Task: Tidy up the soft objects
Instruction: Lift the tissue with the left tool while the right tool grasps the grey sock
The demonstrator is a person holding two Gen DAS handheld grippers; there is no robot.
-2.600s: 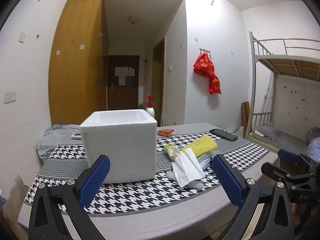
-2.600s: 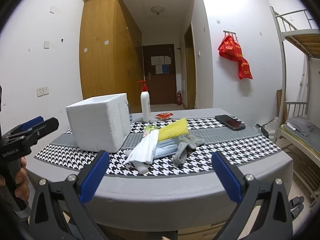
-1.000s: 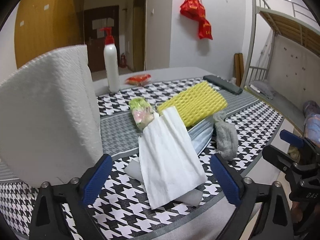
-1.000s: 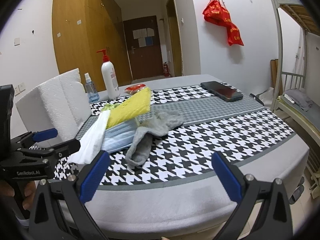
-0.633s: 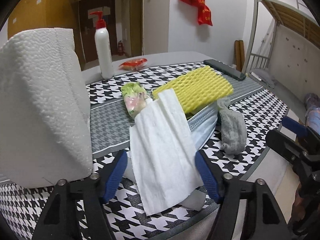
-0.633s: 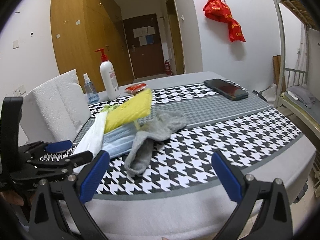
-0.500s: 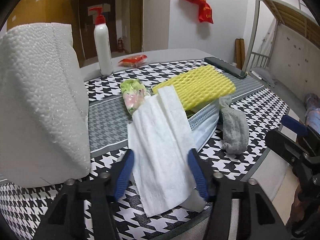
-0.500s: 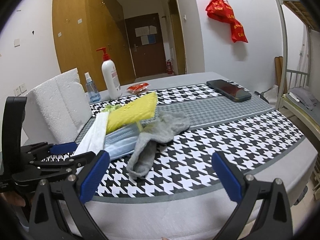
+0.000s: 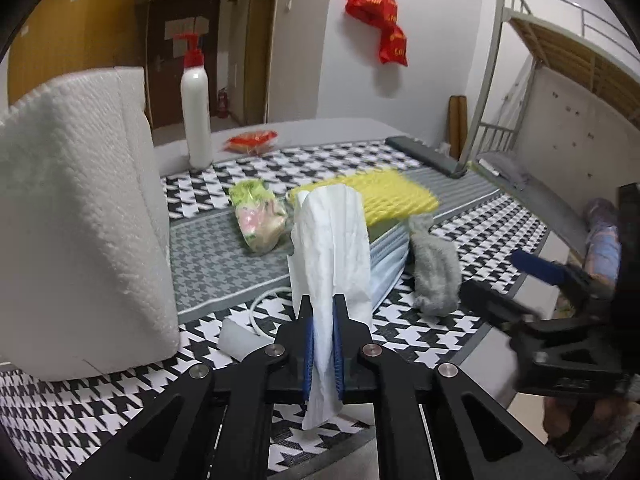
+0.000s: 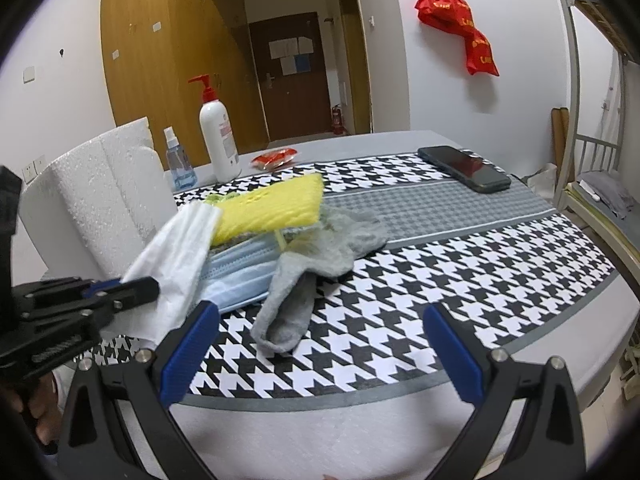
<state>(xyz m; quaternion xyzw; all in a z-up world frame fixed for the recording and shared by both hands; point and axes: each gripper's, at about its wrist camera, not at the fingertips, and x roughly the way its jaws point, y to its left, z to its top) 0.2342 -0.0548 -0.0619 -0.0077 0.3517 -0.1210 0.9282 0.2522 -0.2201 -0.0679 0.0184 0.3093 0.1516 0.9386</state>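
Two grippers on record. Left gripper (image 9: 322,344): blue pads pressed together on the near end of a white tissue (image 9: 332,248); the sheet rises from the pinch and drapes forward, its far end seeming to rest on the pile, a short tail hanging below the pads; step in hand, by judgement, is lifting the tissue off the pile for sorting, probably into the white foam box (image 9: 76,216) just beside it on the left. Right gripper (image 10: 320,352): fingers wide apart, holding nothing, hovering over the near table edge, with the grey sock (image 10: 304,280) just ahead between them.

Advice for the step: keep the pinch firm, since thin paper slips and tears; lift straight up until the far end clears the pile before swinging left; move slowly so that the sheet does not drag the face mask (image 9: 386,256) or catch on the yellow foam net (image 9: 380,200); carry it high enough to clear the box wall.

Items lying on the checked table runner (image 10: 440,280): face mask, pale blue, under the tissue's far end; yellow foam net resting on top of the mask; grey sock touching the mask's right side; green and pink packet (image 9: 256,216) between box and pile. Other stock: pump bottle (image 10: 218,140); small spray bottle (image 10: 178,160); red packet (image 10: 276,158); phone (image 10: 464,168) well apart to the right.
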